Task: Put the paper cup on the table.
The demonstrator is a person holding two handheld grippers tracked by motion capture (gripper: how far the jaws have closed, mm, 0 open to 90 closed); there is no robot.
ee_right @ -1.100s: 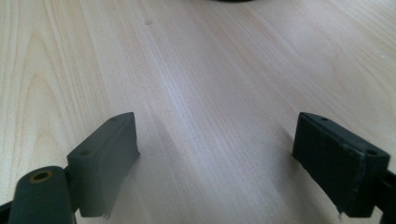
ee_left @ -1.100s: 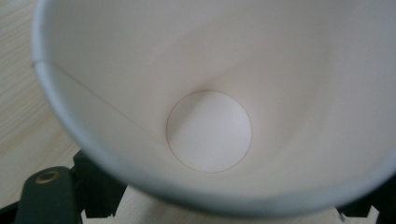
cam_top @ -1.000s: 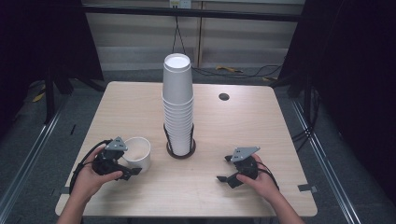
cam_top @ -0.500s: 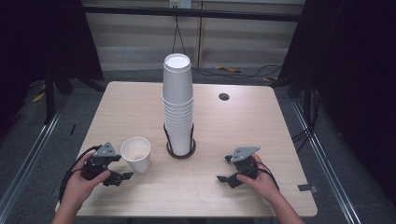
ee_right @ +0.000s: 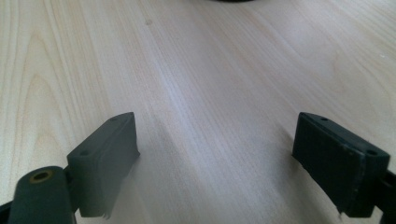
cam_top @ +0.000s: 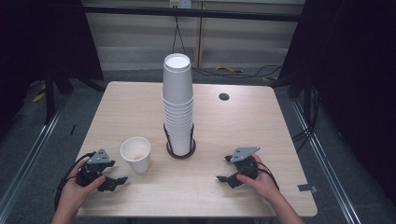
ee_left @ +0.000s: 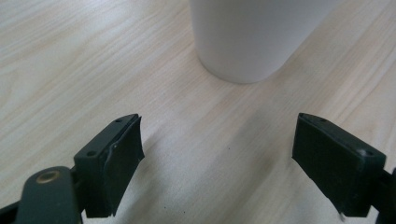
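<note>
High view: a single white paper cup stands upright on the wooden counter, just left of the tall stack of paper cups in its black holder. The left claw lies near the cup, apart from it; the right claw rests well right.

Left gripper view: jaws spread wide, nothing between them, cup ahead.

Right gripper view: jaws spread over bare counter.
</note>
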